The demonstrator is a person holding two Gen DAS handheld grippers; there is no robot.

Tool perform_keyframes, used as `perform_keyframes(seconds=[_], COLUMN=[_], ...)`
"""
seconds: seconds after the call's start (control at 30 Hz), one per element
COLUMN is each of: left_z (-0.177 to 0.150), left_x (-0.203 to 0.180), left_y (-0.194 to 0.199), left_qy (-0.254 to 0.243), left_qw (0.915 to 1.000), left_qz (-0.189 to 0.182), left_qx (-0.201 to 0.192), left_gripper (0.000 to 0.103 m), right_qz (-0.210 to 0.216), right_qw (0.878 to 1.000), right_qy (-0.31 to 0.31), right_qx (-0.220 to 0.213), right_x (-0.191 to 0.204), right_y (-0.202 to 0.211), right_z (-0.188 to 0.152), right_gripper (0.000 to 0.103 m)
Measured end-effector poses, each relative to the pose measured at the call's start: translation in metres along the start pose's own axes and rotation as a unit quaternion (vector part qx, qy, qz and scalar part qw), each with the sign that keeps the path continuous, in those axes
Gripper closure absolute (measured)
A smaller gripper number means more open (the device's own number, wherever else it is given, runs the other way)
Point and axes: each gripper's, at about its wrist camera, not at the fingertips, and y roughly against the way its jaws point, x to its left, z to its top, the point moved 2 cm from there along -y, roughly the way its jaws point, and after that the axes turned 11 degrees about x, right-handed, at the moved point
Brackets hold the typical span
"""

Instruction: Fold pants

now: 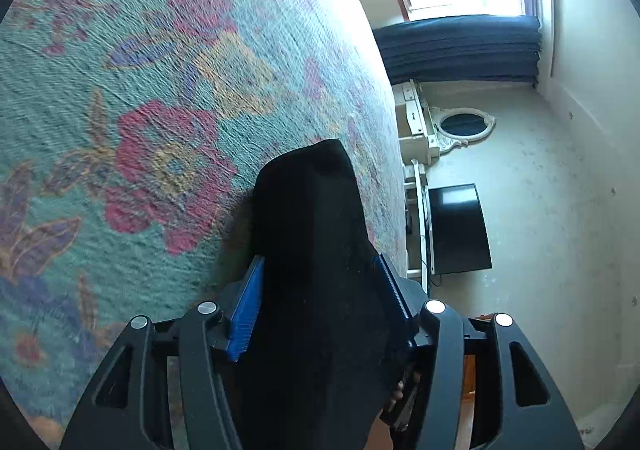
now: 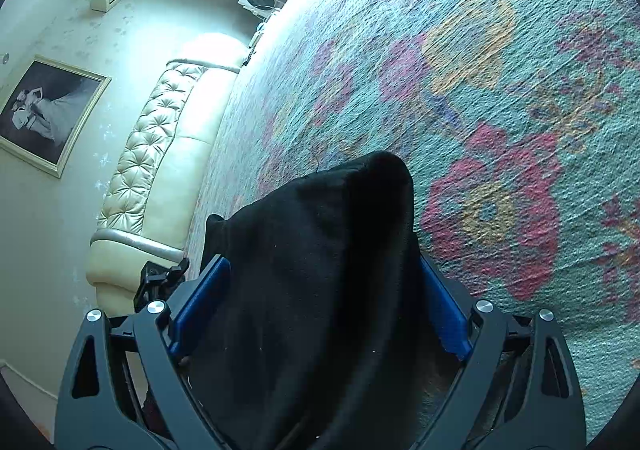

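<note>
The black pants (image 1: 312, 250) fill the space between my left gripper's (image 1: 320, 290) blue pads (image 1: 246, 314); the gripper is shut on a bunch of the cloth, lifted over the bed. In the right wrist view the black pants (image 2: 320, 258) bulge between my right gripper's (image 2: 324, 290) blue pads (image 2: 200, 298); it is shut on the fabric too. The fingertips of both grippers are hidden by the cloth. The rest of the pants hangs below out of view.
A teal floral bedspread (image 1: 140, 110) covers the bed (image 2: 500, 110) under both grippers. A cream tufted headboard (image 2: 152, 154), a framed picture (image 2: 44, 114), a black TV (image 1: 456, 230), a mirror (image 1: 464, 124) and a dark curtain (image 1: 460, 50) stand around the room.
</note>
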Motion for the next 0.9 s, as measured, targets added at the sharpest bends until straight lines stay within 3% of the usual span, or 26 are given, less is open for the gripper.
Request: perform_keyframes(seconds=[0.07, 0.2, 0.27, 0.3, 0.33, 0.37, 0.47, 0.6, 0.9], left_z=[0.009, 0.016, 0.016, 0.017, 0.016, 0.016, 0.017, 0.019, 0.058], left_x=[0.002, 0.001, 0.0, -0.001, -0.001, -0.002, -0.013, -0.036, -0.052], left_y=[-0.01, -0.025, -0.027, -0.029, -0.03, -0.031, -0.034, -0.038, -0.036], left_qy=[-0.002, -0.015, -0.02, -0.022, -0.025, -0.03, -0.044, -0.088, -0.106], left_qw=[0.9997, 0.9991, 0.9983, 0.9978, 0.9971, 0.9967, 0.9942, 0.9839, 0.9741], left_qz=[0.021, 0.026, 0.044, 0.054, 0.064, 0.069, 0.093, 0.153, 0.199], left_qx=[0.011, 0.03, 0.032, 0.032, 0.032, 0.032, 0.032, 0.024, -0.005], left_gripper=[0.048, 0.048, 0.06, 0.064, 0.071, 0.073, 0.075, 0.077, 0.077], right_qz=[0.008, -0.01, -0.019, -0.023, -0.034, -0.033, -0.034, -0.04, -0.03], right_qw=[1.0, 1.0, 1.0, 1.0, 0.999, 0.999, 0.999, 0.999, 0.998], right_qy=[-0.003, 0.006, 0.01, 0.011, 0.009, 0.004, 0.011, 0.031, 0.043], right_qx=[0.003, 0.001, 0.001, 0.001, 0.005, 0.01, -0.003, -0.02, -0.032], right_x=[-0.005, -0.003, 0.0, 0.002, 0.001, -0.001, 0.003, 0.013, 0.028], right_y=[0.003, -0.001, -0.006, -0.009, -0.012, -0.016, -0.015, -0.012, -0.036], right_z=[0.0, 0.006, 0.009, 0.01, 0.011, 0.01, 0.008, 0.013, 0.062], right_gripper=[0.011, 0.011, 0.014, 0.022, 0.046, 0.052, 0.058, 0.062, 0.063])
